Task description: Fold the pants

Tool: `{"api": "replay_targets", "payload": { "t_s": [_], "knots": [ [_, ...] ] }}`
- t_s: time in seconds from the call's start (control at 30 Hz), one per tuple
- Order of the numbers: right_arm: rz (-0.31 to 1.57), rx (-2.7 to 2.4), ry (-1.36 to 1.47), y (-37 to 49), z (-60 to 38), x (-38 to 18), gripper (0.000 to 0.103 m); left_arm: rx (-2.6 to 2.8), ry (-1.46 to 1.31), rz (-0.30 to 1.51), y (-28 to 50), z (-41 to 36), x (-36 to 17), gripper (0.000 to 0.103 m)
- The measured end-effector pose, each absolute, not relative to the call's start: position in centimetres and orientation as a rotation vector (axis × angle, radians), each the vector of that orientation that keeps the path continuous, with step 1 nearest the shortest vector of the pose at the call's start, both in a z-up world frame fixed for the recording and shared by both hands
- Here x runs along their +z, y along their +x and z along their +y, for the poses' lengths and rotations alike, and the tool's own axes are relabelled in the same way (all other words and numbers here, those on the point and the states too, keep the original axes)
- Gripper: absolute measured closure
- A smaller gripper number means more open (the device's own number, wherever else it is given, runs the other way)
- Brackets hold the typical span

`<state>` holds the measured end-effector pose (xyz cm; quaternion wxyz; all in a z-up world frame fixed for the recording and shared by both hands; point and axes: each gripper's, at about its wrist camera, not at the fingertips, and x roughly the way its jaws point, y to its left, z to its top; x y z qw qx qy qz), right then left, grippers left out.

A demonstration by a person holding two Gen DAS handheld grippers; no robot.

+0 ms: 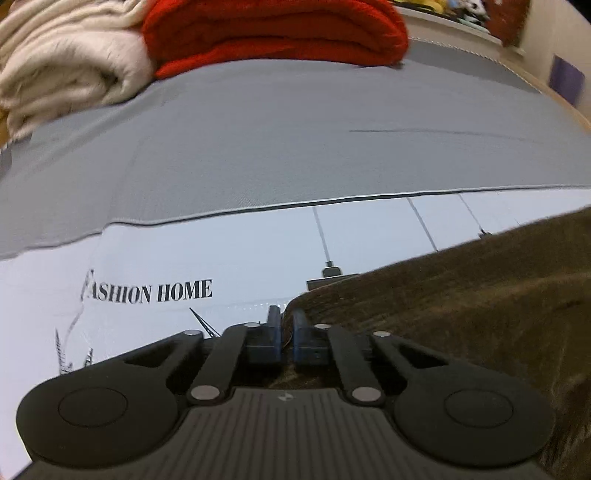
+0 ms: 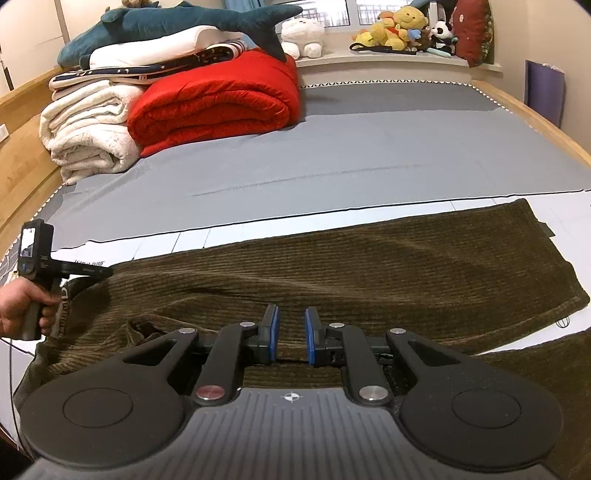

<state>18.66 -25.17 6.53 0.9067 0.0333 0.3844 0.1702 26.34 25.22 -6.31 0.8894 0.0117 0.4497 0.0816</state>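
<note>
Brown corduroy pants (image 2: pixel 369 266) lie lengthwise across the bed, waist to the left and leg hems to the right. In the left wrist view my left gripper (image 1: pixel 286 319) is shut on the waist-end edge of the pants (image 1: pixel 461 295), with brown cloth pinched between its blue pads. From the right wrist view the same gripper (image 2: pixel 109 272) is held by a hand (image 2: pixel 14 306) at the pants' left end. My right gripper (image 2: pixel 291 332) sits at the near edge of the upper leg, around mid-length. Its pads stand a narrow gap apart, and corduroy fills that gap.
A folded red quilt (image 2: pixel 218 99) and cream blankets (image 2: pixel 85 129) are stacked at the far left, with a plush shark (image 2: pixel 177 22) on top. Soft toys (image 2: pixel 402 29) line the window sill. The wooden bed frame (image 2: pixel 535 118) runs along the right, and grey sheet (image 2: pixel 369 158) lies beyond the pants.
</note>
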Motion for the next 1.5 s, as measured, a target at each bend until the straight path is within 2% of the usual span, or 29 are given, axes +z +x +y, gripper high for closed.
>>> {"api": "replay_targets", "payload": {
  "t_s": [0.27, 0.47, 0.57, 0.67, 0.73, 0.8, 0.83, 0.9, 1.07, 1.1, 1.23, 1.5],
  "knots": [
    [0.787, 0.315, 0.082, 19.0, -25.1, 6.6, 0.087, 0.126, 0.070, 0.895, 22.1, 22.3, -0.3, 0.101],
    [0.824, 0.273, 0.154, 18.7, -25.7, 5.9, 0.087, 0.015, 0.152, 0.806, 11.3, 16.3, 5.5, 0.101],
    [0.833, 0.273, 0.192, 17.8, -25.9, 5.7, 0.087, -0.025, 0.102, 0.782, 4.4, 13.8, 5.4, 0.101],
    [0.835, 0.271, 0.189, 16.7, -26.0, 5.5, 0.088, -0.050, 0.003, 0.779, -1.0, 12.4, 2.3, 0.100],
    [0.842, 0.265, 0.187, 16.2, -26.1, 5.4, 0.087, -0.010, -0.051, 0.874, -1.8, 11.7, 0.1, 0.100],
    [0.855, 0.255, 0.200, 15.9, -26.6, 5.1, 0.087, 0.009, -0.171, 0.823, -2.6, 12.3, 0.4, 0.085],
    [0.860, 0.248, 0.211, 15.8, -26.9, 5.0, 0.087, -0.004, -0.238, 0.816, -2.8, 12.9, 0.4, 0.070],
    [0.879, 0.228, 0.253, 15.8, -27.8, 4.6, 0.087, -0.002, -0.366, 0.850, -2.6, 14.6, -0.5, 0.068],
    [0.904, 0.193, 0.376, 15.5, -30.2, 3.9, 0.087, 0.087, -0.648, 1.068, -1.6, 18.3, -5.7, 0.064],
    [0.904, 0.187, 0.396, 15.4, -30.6, 3.8, 0.087, 0.105, -0.671, 1.074, -1.3, 18.8, -6.2, 0.063],
    [0.894, 0.169, 0.433, 15.2, -31.6, 3.7, 0.087, 0.167, -0.711, 1.070, 0.0, 19.5, -7.0, 0.044],
    [0.869, 0.120, 0.497, 16.0, -33.0, 3.3, 0.087, 0.283, -0.733, 1.033, 2.4, 19.8, -7.5, 0.041]
  ]
}}
